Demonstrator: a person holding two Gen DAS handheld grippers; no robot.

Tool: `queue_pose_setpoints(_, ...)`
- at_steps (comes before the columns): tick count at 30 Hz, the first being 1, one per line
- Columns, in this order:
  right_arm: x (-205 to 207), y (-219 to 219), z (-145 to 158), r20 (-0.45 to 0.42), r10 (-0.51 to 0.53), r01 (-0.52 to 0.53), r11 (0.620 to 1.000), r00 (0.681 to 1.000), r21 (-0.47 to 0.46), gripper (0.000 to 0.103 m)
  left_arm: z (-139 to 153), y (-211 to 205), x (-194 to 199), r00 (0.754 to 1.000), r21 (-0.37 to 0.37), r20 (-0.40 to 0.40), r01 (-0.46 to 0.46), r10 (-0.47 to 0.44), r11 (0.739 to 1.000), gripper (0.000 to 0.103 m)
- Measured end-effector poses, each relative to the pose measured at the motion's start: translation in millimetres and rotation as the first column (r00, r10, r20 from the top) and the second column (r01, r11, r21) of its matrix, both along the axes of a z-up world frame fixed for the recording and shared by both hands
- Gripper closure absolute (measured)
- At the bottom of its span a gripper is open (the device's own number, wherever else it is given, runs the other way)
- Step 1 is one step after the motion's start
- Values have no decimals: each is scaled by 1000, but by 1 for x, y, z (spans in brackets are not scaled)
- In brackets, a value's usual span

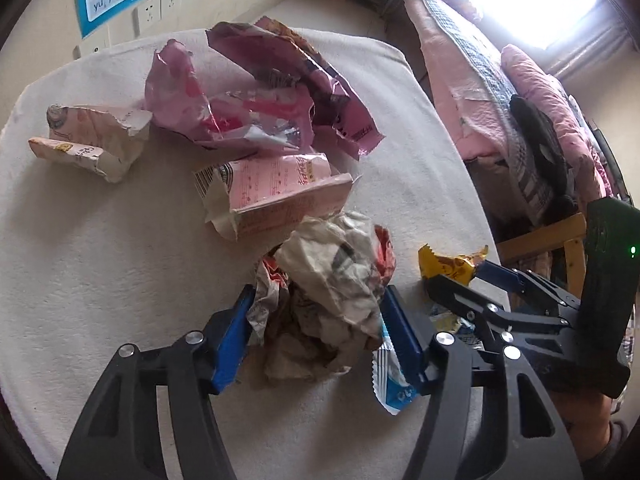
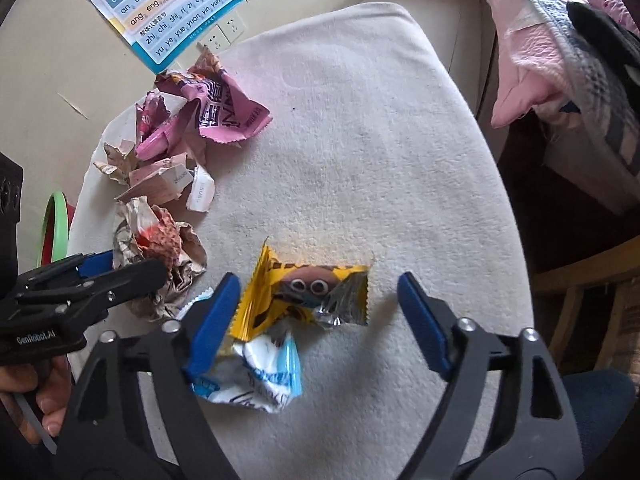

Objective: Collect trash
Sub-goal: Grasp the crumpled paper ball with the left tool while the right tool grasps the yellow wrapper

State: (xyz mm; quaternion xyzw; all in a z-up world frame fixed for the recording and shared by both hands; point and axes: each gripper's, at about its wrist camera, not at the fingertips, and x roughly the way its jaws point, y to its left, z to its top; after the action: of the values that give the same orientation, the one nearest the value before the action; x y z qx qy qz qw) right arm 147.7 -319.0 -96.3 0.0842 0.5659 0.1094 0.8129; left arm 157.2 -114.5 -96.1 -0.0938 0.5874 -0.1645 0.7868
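My left gripper point(image 1: 316, 320) stands around a crumpled beige and red paper wrapper point(image 1: 332, 280), blue pads touching its sides; it also shows in the right wrist view point(image 2: 160, 248). My right gripper point(image 2: 316, 312) is open around a yellow snack wrapper point(image 2: 304, 292) and above a white and blue wrapper point(image 2: 264, 376). The yellow wrapper point(image 1: 448, 264) and the right gripper point(image 1: 460, 280) show in the left wrist view. A pink carton point(image 1: 276, 196), a crumpled pink bag point(image 1: 260, 92) and a torn beige carton point(image 1: 92, 140) lie farther back.
All lies on a table with a white cloth point(image 2: 380, 140). A bed with pink quilts point(image 1: 500, 100) stands to the right, with a wooden chair point(image 2: 580, 292). A green-rimmed bin point(image 2: 56, 228) sits left of the table. A pinyin poster point(image 2: 172, 4) hangs on the wall.
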Motion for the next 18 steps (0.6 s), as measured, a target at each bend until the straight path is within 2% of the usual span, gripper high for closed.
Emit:
queue_pose_setpoints(2,1,0,0,3,3,-3,1000,1000,13,37,-1,-3,-2,1000,10,-3,14,-14,1000,49)
queue_pose_setpoints(6,1,-2,-1,8,1,-1,1000,1000,31,48,-4,-3,-3,1000,3,-12,24,-24,1000,55)
queue_pose_setpoints(7,1,-3,0,9,-1,1,1000,1000,31,55,-4,-3,-4,1000,2,-9,25,-25,1000,58)
queue_pose_setpoints(12,-1,-4,4,27,-5,4,1000,1000,23,60,2,2,-9,1000,4,5,30,-30,1000,63)
queue_pose_setpoints(18,-7,3,21,71,8,-8,1000,997,-4,61,18,15,-19,999,2,40,13,-13,1000,63)
